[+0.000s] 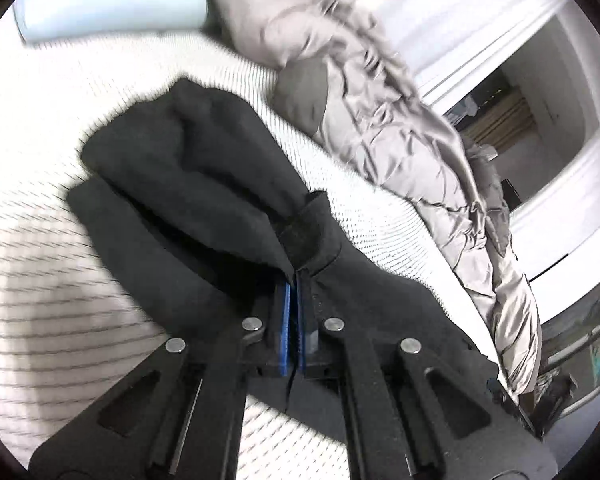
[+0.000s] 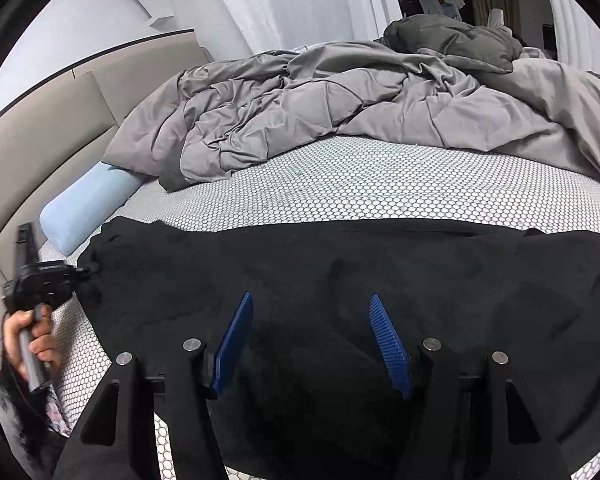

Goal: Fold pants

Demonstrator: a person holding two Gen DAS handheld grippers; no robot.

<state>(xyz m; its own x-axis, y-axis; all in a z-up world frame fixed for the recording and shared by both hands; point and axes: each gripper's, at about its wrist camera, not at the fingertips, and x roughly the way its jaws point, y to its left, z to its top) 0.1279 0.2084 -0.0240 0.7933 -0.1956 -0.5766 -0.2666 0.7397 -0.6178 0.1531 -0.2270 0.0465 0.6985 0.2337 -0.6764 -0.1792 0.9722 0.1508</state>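
Pinching black pants (image 1: 188,184), left gripper (image 1: 295,280).

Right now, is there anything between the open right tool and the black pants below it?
Nothing visible. The right tool hangs open directly over the black pants, only air between. The grey duvet lies farther back.
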